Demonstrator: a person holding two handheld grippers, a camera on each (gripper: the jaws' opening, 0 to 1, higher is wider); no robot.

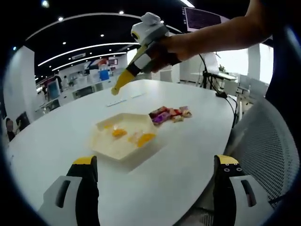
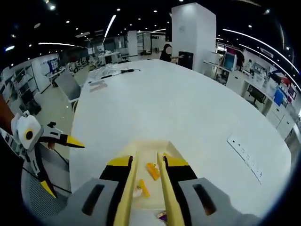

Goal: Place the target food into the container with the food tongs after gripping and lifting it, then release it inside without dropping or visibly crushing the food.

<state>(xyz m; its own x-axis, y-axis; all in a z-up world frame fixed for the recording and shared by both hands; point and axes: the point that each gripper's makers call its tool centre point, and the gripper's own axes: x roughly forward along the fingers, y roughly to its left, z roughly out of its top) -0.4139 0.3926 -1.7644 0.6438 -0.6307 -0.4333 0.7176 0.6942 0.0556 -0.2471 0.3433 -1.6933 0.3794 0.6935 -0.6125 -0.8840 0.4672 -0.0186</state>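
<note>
Step in hand, as I read it: approach, nothing lifted yet. My right tongs (image 2: pixel 146 162) hover above the white container (image 1: pixel 123 136) on the counter (image 1: pixel 188 155), jaws nearly parallel with a narrow gap, no food pinched between them; through the gap I see an orange piece (image 2: pixel 153 170) lying in the container. In the left gripper view those right tongs (image 1: pixel 123 81) hang high over the counter in a hand (image 1: pixel 167 49), tips together or close, I can't tell exactly. My left tongs (image 1: pixel 155 169) are spread wide and empty, low at the near counter edge. The container holds a few orange-yellow pieces (image 1: pixel 141 138). A pile of mixed food pieces (image 1: pixel 170 114), pinkish and tan, sits just beside the container on the counter, probably the target food. Next I'd lower onto one piece there and pinch gently.
</note>
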